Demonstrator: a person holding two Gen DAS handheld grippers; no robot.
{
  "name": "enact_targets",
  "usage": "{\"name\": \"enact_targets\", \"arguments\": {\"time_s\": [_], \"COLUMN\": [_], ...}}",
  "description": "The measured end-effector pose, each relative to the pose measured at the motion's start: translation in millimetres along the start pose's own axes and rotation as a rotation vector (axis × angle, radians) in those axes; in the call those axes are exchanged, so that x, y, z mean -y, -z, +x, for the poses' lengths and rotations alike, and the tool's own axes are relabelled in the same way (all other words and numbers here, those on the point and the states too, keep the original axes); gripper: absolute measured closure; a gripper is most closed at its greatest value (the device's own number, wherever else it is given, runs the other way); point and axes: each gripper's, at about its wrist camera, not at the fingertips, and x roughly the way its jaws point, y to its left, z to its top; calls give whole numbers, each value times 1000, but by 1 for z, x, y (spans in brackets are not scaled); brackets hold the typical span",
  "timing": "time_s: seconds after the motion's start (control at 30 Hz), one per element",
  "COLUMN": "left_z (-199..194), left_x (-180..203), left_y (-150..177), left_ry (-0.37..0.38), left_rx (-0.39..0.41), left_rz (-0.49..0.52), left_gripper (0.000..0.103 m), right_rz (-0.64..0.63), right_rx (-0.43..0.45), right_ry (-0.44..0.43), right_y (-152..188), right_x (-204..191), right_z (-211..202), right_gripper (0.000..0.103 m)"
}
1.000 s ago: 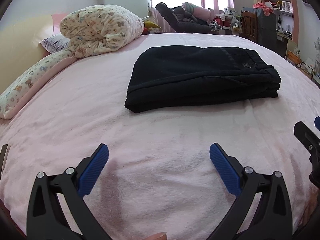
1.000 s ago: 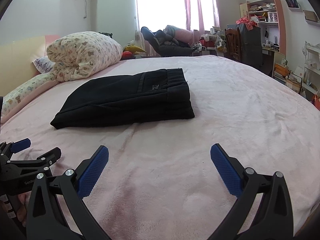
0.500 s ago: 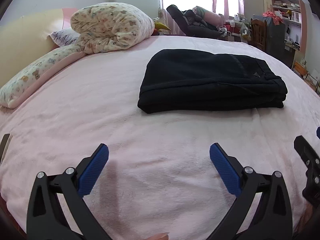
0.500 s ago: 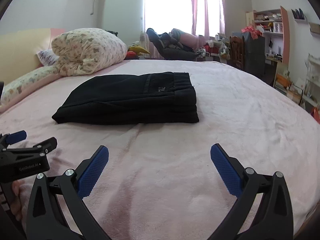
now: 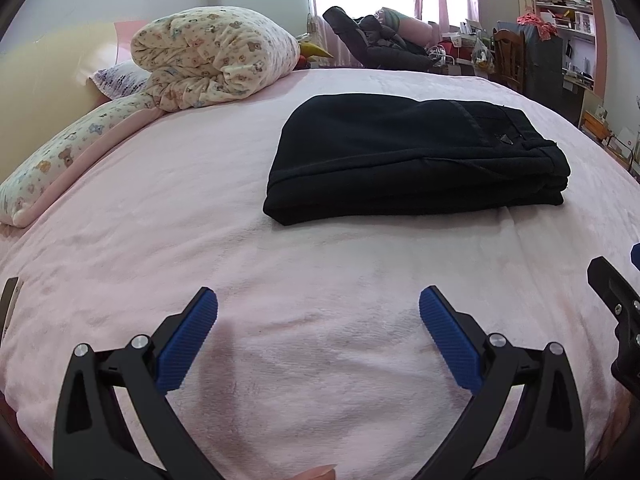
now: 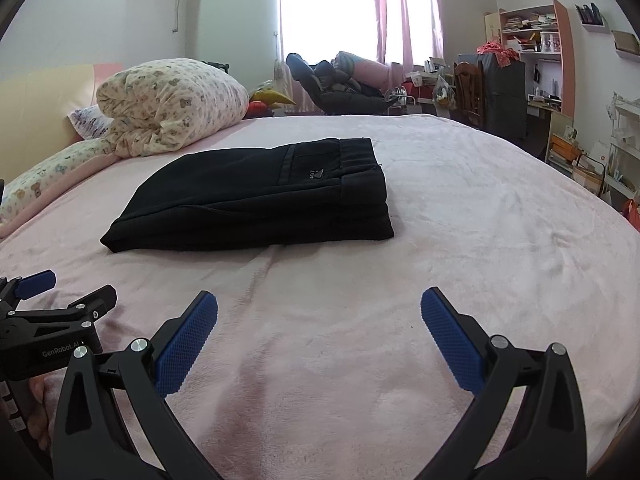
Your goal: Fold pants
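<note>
Left gripper (image 5: 318, 310) and right gripper (image 6: 319, 309): both spread wide, holding nothing, near the pants (image 5: 412, 156), apart from them. Pants: black, folded into 1 flat stack on the pink bed (image 5: 200, 216); inner layers hidden. Rolled quilt (image 5: 212, 56) beyond the pants.

pants (image 5: 416, 164): mid-bed (image 5: 200, 208)
duvet (image 5: 212, 56): behind-left of pants
grippers: near edge, left (image 5: 318, 322) beside right (image 6: 319, 322)

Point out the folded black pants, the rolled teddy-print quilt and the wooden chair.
Folded black pants (image 5: 400, 148), left wrist view: middle of the top layer.
Rolled teddy-print quilt (image 6: 172, 100), right wrist view: middle of the roll's near face.
Wooden chair (image 6: 469, 92), right wrist view: its backrest.
</note>
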Motion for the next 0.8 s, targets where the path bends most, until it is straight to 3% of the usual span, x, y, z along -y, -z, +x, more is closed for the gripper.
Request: {"name": "enact_targets", "arguments": {"time_s": [0.8], "left_z": [1], "left_x": [2], "left_y": [0], "left_ry": [1], "left_rx": [-3], "left_rz": [5], "left_gripper": [2], "right_rz": [0], "right_rx": [0], "right_ry": [1], "right_y": [0], "right_x": [-1], "right_z": [0], "right_gripper": [1]}}
